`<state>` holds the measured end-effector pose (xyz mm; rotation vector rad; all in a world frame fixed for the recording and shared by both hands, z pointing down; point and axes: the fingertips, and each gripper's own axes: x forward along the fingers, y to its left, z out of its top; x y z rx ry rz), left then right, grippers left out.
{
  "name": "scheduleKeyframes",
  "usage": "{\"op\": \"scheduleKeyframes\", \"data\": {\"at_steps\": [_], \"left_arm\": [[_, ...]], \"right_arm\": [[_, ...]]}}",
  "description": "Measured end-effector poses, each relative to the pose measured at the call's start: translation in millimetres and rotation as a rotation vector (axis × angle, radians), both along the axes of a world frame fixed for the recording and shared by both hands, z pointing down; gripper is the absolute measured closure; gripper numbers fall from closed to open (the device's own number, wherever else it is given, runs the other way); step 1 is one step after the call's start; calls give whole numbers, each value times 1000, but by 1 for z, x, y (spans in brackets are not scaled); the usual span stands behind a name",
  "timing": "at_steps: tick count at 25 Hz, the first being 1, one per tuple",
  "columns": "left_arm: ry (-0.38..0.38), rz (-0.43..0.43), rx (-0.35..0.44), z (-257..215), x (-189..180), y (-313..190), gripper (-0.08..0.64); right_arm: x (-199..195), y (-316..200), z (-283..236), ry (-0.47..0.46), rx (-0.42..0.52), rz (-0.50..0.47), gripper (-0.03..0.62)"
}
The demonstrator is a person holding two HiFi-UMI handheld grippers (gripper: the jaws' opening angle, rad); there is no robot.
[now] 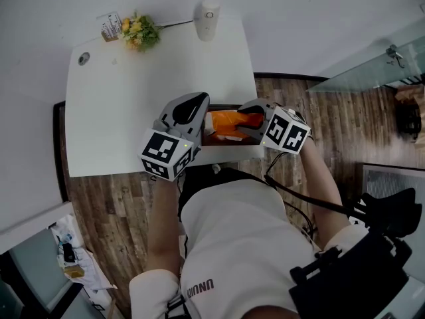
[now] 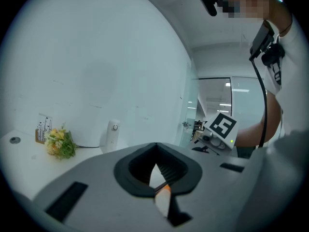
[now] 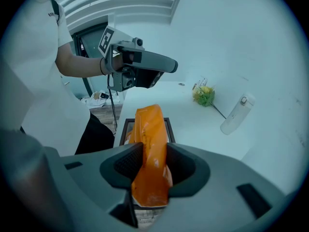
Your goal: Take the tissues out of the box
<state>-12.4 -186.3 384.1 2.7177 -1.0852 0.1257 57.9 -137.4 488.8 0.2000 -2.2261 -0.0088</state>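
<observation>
**Risk note: tissue pack in the grip**

Orange tissue pack is clamped in the right gripper jaws, its far end over the box at the desk edge. Left gripper jaws are together and empty (box unheld). Likely failures: the slick wrapper slips, or a snag drags the box off.

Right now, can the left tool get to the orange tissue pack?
Probably yes. The left tool hangs close by the orange tissue pack with nothing between them. The right tool grips one end only, so the rest shows bare over the box.
</observation>
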Motion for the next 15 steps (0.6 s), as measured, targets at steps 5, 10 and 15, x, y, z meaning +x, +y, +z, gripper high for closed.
{"op": "scheduleKeyframes", "data": {"at_steps": [5, 10, 15], "left_arm": [[0, 0, 0, 0, -1, -1, 547], [0, 3, -1, 0, 0, -1, 546], [2, 2, 2, 0, -1, -2, 546]], "right_arm": [[0, -1, -3, -3, 7, 3, 430], [1, -3, -7, -4, 16, 10, 430], [2, -4, -8, -5, 18, 16, 430]]}}
